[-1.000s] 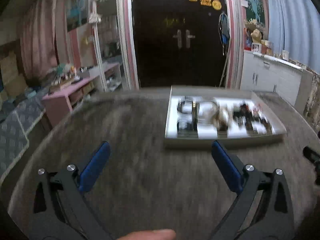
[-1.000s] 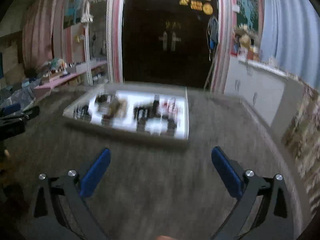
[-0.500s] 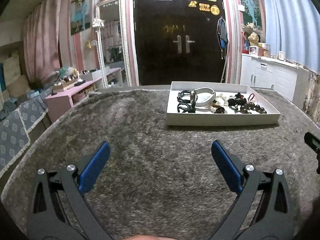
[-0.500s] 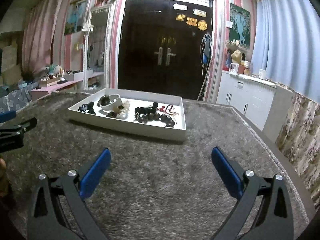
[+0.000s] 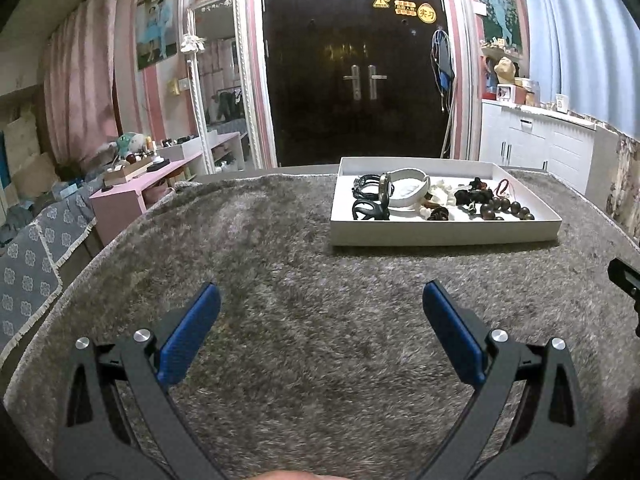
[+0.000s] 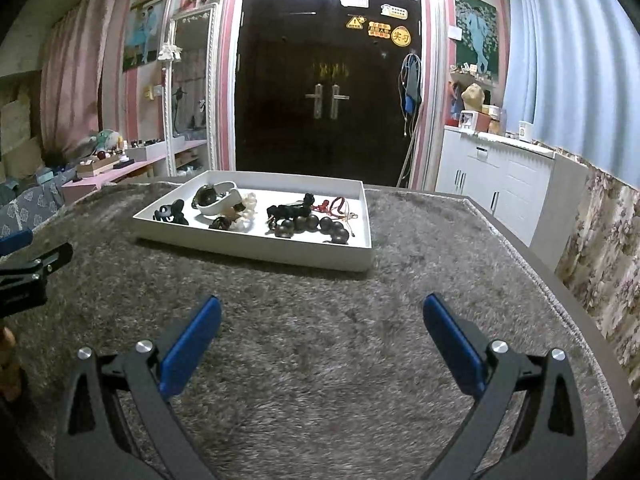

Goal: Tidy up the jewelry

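Observation:
A white shallow tray (image 5: pixel 440 236) sits on a grey shaggy table cover, ahead and to the right in the left wrist view and ahead left in the right wrist view (image 6: pixel 256 246). It holds a white bangle (image 5: pixel 406 192), black hair clips (image 5: pixel 368 210), a dark bead bracelet (image 6: pixel 316 226) and a red cord (image 6: pixel 336 205). My left gripper (image 5: pixel 320 312) is open and empty, well short of the tray. My right gripper (image 6: pixel 320 320) is open and empty, also short of it.
The shaggy cover (image 5: pixel 280 280) spans the table, whose edge curves at left and right. A pink shelf (image 5: pixel 132 192) stands left, white cabinets (image 6: pixel 500 184) right, a dark door (image 6: pixel 328 92) behind. The left gripper's tip (image 6: pixel 36 264) shows at the right view's left edge.
Both views have steadied from blur and risen slightly. The tray now sits a little farther off. Both grippers stay open and empty.

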